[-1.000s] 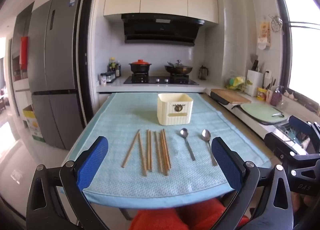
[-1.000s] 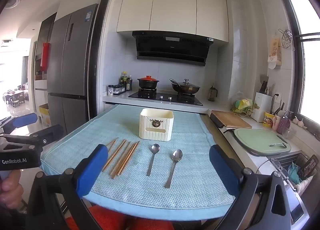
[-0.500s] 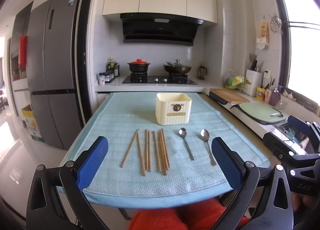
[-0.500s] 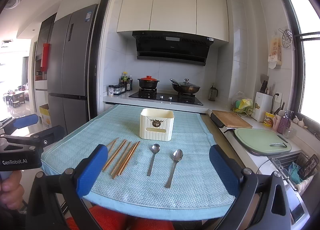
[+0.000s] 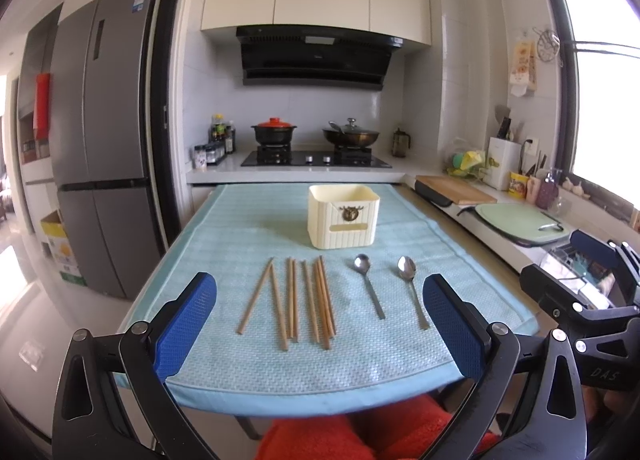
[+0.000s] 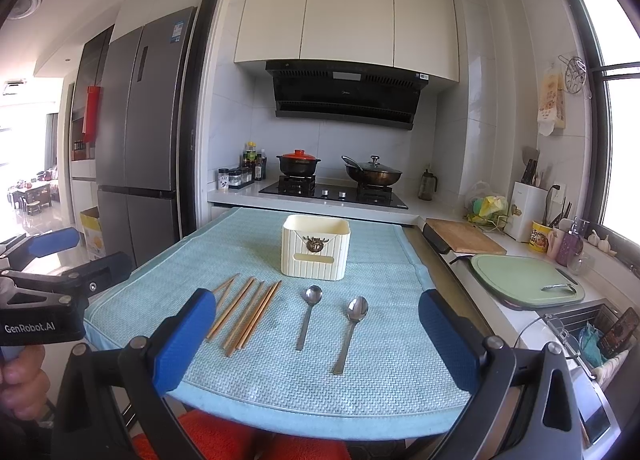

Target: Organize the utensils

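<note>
Several wooden chopsticks (image 5: 304,300) (image 6: 248,314) lie side by side on a light blue towel (image 5: 248,228) (image 6: 392,344). Two metal spoons lie to their right: the left spoon (image 5: 367,284) (image 6: 309,312) and the right spoon (image 5: 412,288) (image 6: 351,328). Behind them stands a cream utensil holder (image 5: 343,222) (image 6: 315,246), upright and empty as far as I see. My left gripper (image 5: 320,324) hovers open over the towel's near edge, in front of the chopsticks. My right gripper (image 6: 318,334) is open too, in front of the spoons. Neither holds anything.
A stove with a red-lidded pot (image 5: 274,132) and a wok (image 5: 351,136) sits behind the table. A wooden board (image 5: 454,189) and green cutting board (image 5: 520,218) lie on the right counter. A grey fridge (image 5: 104,148) stands left. Something red (image 5: 352,432) is below the table edge.
The left wrist view has shifted very slightly, so the utensils sit a touch left. Both grippers remain open and nothing on the towel has moved.
</note>
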Demonstrator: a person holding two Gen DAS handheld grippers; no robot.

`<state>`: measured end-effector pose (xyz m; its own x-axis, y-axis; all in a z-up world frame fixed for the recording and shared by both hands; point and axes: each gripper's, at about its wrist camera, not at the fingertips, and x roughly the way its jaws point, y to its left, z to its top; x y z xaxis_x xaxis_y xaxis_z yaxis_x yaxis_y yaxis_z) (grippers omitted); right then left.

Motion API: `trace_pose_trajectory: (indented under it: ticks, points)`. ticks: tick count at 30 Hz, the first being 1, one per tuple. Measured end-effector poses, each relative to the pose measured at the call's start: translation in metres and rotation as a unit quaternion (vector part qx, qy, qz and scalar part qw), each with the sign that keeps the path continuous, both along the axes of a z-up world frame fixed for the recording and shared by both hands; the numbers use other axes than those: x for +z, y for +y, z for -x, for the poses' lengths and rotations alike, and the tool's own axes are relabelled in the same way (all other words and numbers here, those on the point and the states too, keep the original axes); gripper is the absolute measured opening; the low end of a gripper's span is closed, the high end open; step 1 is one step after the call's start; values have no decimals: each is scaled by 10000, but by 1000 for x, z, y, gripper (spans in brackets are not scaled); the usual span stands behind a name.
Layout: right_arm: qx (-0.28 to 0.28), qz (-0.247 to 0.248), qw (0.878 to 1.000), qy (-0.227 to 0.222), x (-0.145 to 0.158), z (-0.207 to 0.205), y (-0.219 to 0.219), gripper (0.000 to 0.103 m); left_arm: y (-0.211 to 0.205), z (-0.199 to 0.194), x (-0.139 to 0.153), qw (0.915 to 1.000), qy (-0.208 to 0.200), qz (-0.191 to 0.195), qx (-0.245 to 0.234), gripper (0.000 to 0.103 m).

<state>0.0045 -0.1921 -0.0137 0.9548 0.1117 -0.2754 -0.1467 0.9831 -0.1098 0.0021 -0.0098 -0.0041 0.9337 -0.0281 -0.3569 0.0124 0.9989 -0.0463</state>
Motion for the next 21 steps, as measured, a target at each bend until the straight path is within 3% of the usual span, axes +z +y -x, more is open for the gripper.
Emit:
trace_pose_trajectory:
  ticks: [21]
  points:
    - [24,-5,10000,58,-3,-4,2,103,-1,-2,0,10000,43,7,-18,103]
